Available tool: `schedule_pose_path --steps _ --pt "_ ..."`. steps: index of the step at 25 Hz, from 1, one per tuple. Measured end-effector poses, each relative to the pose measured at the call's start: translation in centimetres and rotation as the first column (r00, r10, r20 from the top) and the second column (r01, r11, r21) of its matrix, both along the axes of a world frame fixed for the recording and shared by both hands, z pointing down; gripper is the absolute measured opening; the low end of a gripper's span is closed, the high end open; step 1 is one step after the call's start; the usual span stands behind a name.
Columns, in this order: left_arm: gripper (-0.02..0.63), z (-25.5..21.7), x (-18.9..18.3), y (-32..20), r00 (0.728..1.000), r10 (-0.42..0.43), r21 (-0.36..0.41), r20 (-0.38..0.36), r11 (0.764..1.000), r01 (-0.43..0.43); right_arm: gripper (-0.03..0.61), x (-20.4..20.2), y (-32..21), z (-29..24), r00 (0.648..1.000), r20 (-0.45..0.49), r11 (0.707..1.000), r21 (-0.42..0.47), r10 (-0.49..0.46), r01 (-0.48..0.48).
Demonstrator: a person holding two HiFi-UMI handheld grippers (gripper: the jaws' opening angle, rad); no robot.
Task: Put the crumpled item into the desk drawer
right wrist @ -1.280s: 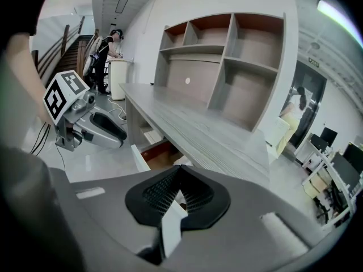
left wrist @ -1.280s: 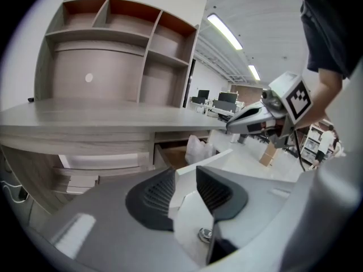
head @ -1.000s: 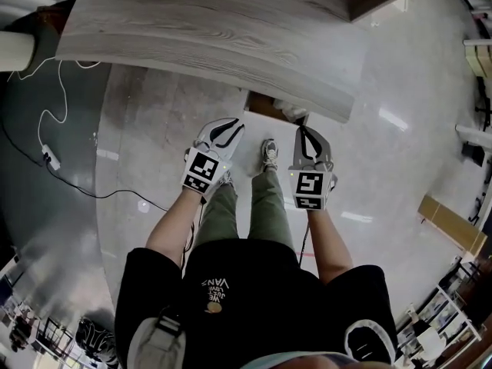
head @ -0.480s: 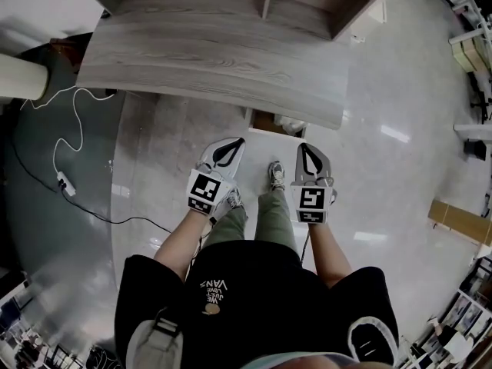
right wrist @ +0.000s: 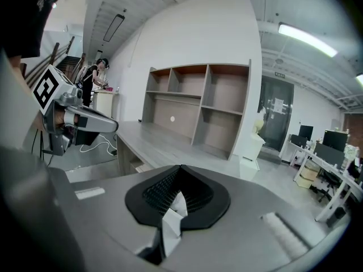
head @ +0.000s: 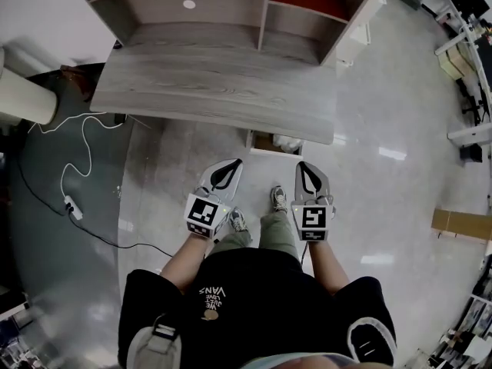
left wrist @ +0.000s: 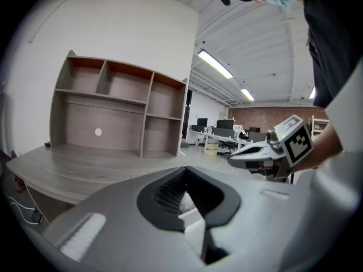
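A pale glossy floor (head: pixel 384 206) fills most of the head view. On it a grey wood-grain desk (head: pixel 215 91) is seen, with an open shelf unit (head: pixel 223 2) standing along its far edge. The person (head: pixel 246 298), in a black top and green trousers, is seen from above, standing well back from the desk's front edge.

Under the right part of that edge a drawer (head: pixel 265 141) is pulled out toward the person. The crumpled item (head: pixel 290 142), white, lies inside the drawer at its right end.

The right gripper (head: pixel 301 164) is held just short of the drawer, its tips pointing at the item. The item is near the tips, just ahead of them, and is not touched. In the right gripper view its jaws are pressed together at the tip (right wrist: pixel 180 168). A pale sliver shows in the slit behind them, and what it is cannot be told.

The left gripper (head: pixel 237 161) is held beside the right one, farther from the item, which lies ahead of it and to its right. Its jaws are likewise closed together (left wrist: pixel 186 169), and nothing is seen pinched at their tip.

A white cable (head: pixel 77 167) is trailed over the darker floor at the left.
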State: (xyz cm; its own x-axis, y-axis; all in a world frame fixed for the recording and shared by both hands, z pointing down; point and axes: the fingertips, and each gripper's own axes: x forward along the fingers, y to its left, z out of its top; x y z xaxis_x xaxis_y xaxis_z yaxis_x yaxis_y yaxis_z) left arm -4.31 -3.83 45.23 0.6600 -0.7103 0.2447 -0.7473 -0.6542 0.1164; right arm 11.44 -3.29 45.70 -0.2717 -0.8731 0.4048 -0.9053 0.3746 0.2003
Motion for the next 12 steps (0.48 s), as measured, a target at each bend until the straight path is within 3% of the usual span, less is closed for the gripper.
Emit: schedule_pose_path --steps 12 --pt "0.052 -5.5 -1.7 1.8 1.000 -0.003 0.105 -0.010 0.994 0.004 0.002 -0.2 1.5 -5.5 1.000 0.026 0.995 0.101 0.012 -0.015"
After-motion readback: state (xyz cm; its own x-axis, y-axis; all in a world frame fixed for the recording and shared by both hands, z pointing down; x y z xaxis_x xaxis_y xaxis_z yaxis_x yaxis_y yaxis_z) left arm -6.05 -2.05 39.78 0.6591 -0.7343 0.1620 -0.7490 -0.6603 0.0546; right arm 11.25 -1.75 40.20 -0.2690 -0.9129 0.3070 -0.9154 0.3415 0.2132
